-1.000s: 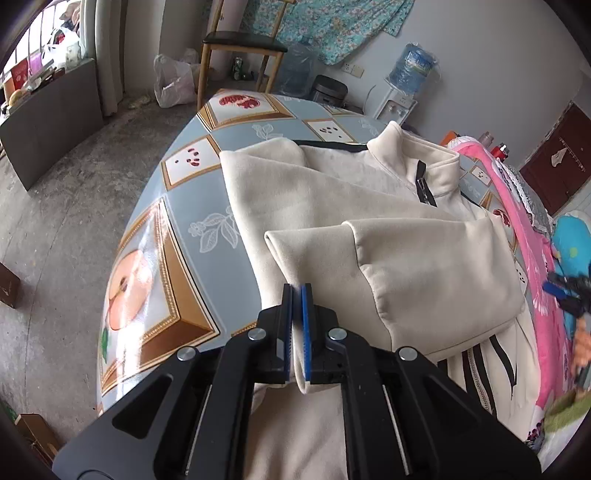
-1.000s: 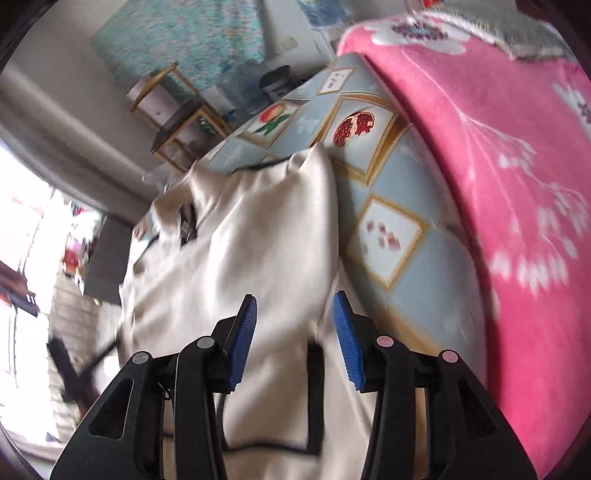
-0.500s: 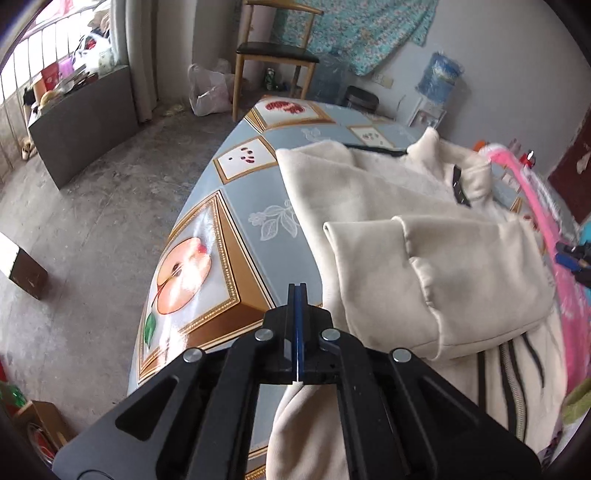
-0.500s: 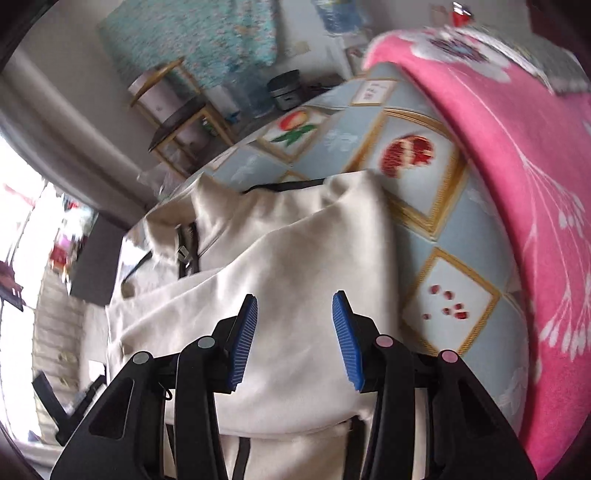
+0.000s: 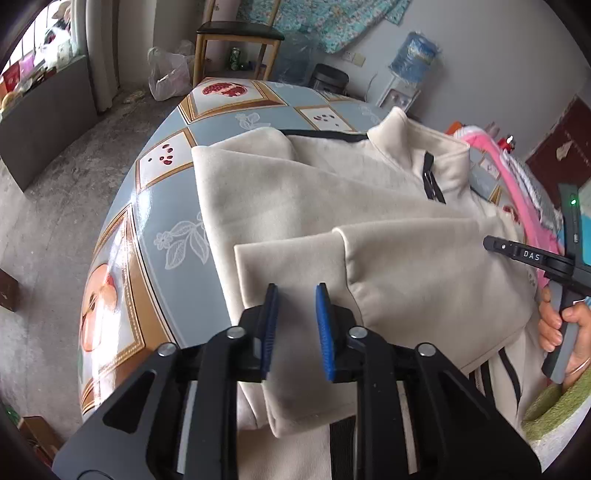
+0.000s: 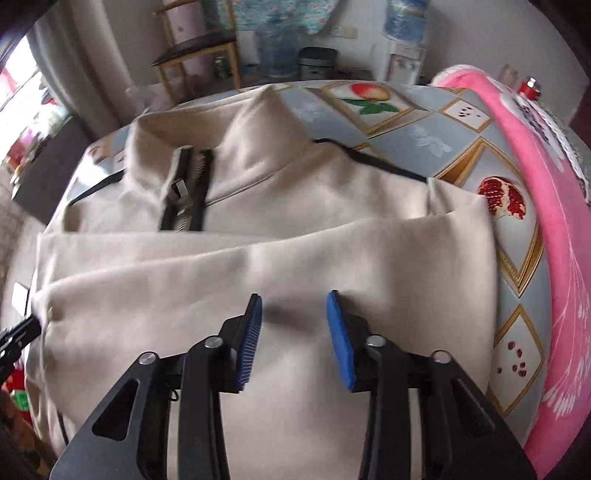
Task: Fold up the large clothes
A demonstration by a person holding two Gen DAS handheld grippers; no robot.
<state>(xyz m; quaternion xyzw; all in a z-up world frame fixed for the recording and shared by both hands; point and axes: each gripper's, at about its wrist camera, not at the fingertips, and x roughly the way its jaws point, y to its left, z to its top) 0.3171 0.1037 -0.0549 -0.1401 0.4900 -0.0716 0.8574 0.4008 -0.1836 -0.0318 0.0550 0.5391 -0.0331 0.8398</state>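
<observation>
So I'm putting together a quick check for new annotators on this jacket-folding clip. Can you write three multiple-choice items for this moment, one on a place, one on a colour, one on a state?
1. Where does the cream jacket lie?
A. On the fruit-patterned table
B. On the floor
C. Over the wooden chair

2. What colour are the pads of the left gripper?
A. Red
B. Blue
C. White

3. How does the right gripper stand?
A. Shut on a sleeve
B. Shut on nothing
C. Open above the jacket

Answers:
1. A, the jacket is spread across the tablecloth with fruit panels.
2. B, both pads show blue against the black fingers.
3. C, its jaws are apart with plain cream cloth visible between them.
</observation>
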